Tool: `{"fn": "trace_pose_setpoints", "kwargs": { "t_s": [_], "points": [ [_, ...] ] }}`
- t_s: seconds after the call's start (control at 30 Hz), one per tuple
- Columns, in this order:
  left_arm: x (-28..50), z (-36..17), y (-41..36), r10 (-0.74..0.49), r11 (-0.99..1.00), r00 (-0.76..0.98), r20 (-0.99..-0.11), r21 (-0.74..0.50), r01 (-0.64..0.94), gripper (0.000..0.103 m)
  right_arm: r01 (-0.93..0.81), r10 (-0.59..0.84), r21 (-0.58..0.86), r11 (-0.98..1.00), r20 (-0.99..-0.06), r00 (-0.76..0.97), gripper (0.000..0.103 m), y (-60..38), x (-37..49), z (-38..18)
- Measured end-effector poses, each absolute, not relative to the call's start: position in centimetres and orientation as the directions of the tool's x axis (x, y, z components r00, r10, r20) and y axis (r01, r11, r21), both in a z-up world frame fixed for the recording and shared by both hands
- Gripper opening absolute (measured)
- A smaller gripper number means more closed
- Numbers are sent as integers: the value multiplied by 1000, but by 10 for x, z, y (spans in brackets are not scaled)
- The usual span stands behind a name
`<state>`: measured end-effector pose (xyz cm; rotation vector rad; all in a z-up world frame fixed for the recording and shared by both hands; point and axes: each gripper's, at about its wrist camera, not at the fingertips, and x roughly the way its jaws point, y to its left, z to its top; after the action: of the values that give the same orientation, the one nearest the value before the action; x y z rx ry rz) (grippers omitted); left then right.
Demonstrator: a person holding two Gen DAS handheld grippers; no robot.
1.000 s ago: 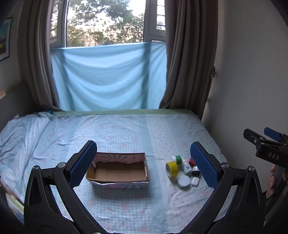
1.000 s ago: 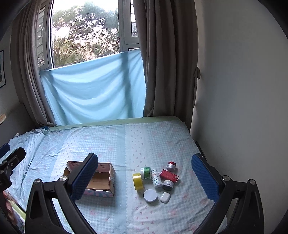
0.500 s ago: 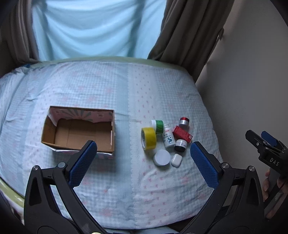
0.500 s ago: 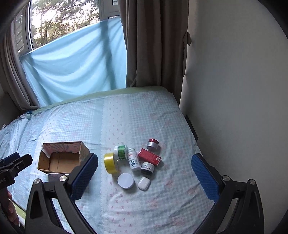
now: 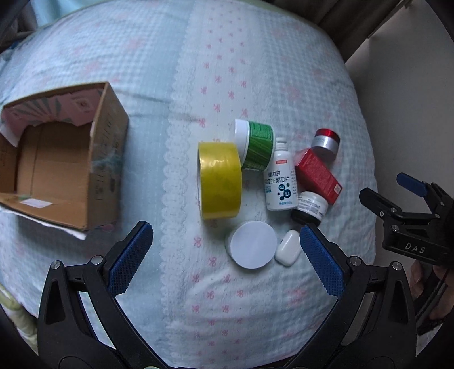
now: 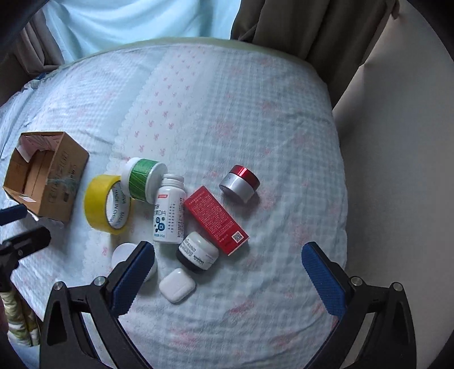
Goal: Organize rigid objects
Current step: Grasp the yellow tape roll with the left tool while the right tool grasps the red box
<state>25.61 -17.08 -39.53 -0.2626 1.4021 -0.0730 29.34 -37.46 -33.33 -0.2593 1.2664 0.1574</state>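
An open cardboard box lies on the bed at the left. To its right sits a cluster: yellow tape roll, green jar, white pill bottle, red carton, silver jar with red lid, black-and-white jar, white round lid and white earbud case. My left gripper is open above the lid and case. My right gripper is open above the cluster's near side.
The bed has a light blue patterned sheet. A wall runs along its right side, and curtains hang at the far end. The right gripper also shows at the right edge of the left wrist view.
Both grippers have tilted down and come closer to the bed. The window has left the views and the objects look larger. Both stay open.
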Motion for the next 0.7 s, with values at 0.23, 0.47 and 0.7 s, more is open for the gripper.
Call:
{"fn": "trace_pose_setpoints", "kwargs": {
  "t_s": [0.23,0.47,0.7],
  "points": [
    [288,-457,-175,-170,971,107,-980,-185,-150,99,-419,-20,-50,907,-997,76,85,-365,348,-425],
    [302,-484,-177,-191,962,70,-979,-201,-186,86,-489,-36,-2,873,-998,-60,62,-357,365,-481],
    [305,-503,-177,-207,961,21,-978,-207,-184,38,-546,-103,-58,836,-993,-52,48,-350,366,-501]
  ]
}}
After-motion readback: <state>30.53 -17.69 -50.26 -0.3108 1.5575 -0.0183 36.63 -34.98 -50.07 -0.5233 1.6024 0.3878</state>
